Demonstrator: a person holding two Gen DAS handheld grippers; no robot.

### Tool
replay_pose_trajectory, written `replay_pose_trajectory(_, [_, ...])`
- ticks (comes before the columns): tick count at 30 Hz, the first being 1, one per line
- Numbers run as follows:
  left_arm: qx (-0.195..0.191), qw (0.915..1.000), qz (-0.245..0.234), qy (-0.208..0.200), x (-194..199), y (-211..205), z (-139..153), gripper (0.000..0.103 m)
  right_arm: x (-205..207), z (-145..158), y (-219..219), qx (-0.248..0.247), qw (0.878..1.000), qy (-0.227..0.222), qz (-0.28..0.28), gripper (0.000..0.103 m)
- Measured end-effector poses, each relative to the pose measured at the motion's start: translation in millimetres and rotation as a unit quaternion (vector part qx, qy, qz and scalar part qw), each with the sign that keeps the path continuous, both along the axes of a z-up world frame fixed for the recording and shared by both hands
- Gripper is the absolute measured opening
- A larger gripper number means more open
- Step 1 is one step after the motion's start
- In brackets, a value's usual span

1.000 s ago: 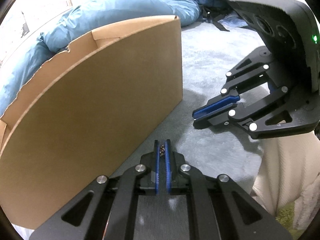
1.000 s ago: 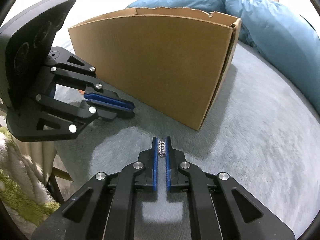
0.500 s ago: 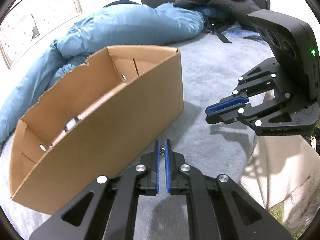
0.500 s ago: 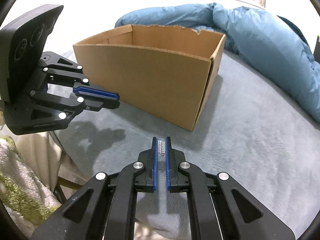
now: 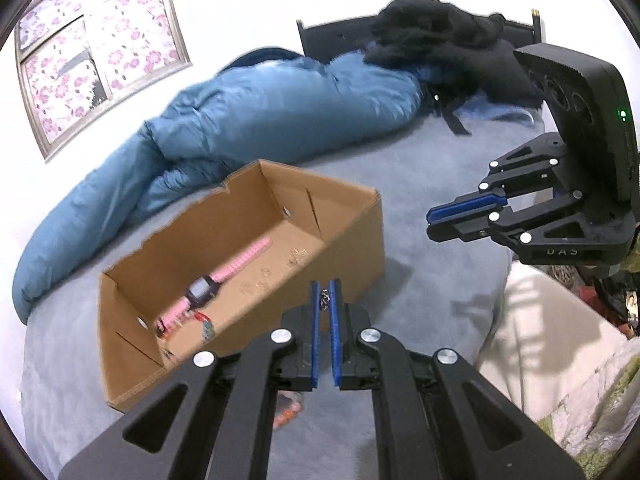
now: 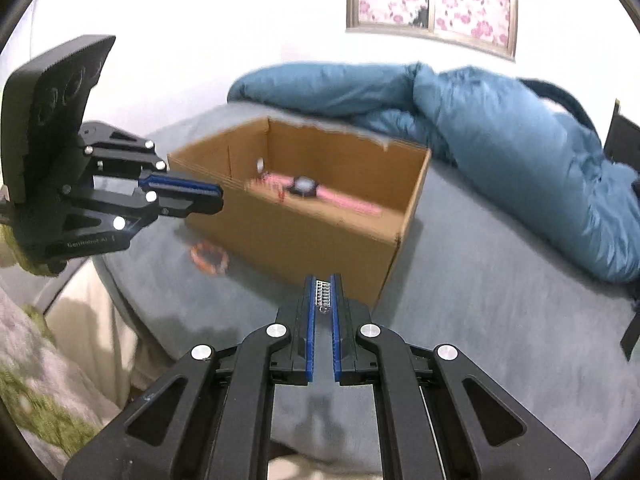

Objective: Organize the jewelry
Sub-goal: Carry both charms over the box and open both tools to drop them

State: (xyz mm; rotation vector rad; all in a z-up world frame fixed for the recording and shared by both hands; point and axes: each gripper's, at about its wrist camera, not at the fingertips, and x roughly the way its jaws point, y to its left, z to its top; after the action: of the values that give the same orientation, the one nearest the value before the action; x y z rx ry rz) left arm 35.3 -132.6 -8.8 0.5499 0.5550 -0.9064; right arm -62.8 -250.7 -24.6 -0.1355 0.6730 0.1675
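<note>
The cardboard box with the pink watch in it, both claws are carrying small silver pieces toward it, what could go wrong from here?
1. The silver chain piece sits at the very tips of the right claw; it may slip out before reaching the cardboard box.
2. The orange bracelet lies on the grey blanket outside the box and could get overlooked.

Bright, washed-out white wall [image 6: 192, 20]; motion blur softens the cardboard box [image 6: 320, 232]; fisheye edges bend and darken.
</note>
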Motion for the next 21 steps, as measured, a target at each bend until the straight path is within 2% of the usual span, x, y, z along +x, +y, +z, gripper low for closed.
replay_pose_trajectory(5, [-0.022,0.9994,0.017,-0.019,21.3,7.3,25.8,0.004,26.8,27.0,4.8,0.008,0.999,-0.053,0.008,0.005])
replay_pose_trajectory(9, [-0.022,0.9987,0.036,-0.030,48.8,6.4,32.6,0.004,53.7,35.7,7.0,0.015,0.997,-0.076,0.010,0.005])
replay_pose_trajectory(16, [-0.022,0.9961,0.082,0.024,117.5,4.9,17.6,0.004,105.7,23.6,2.3,0.031,0.998,-0.049,0.003,0.005])
replay_pose_trajectory(21, [-0.009,0.9934,0.095,0.063,140.7,5.1,-1.5,0.005,124.6,10.0,1.5,0.035,0.999,-0.019,0.000,0.005])
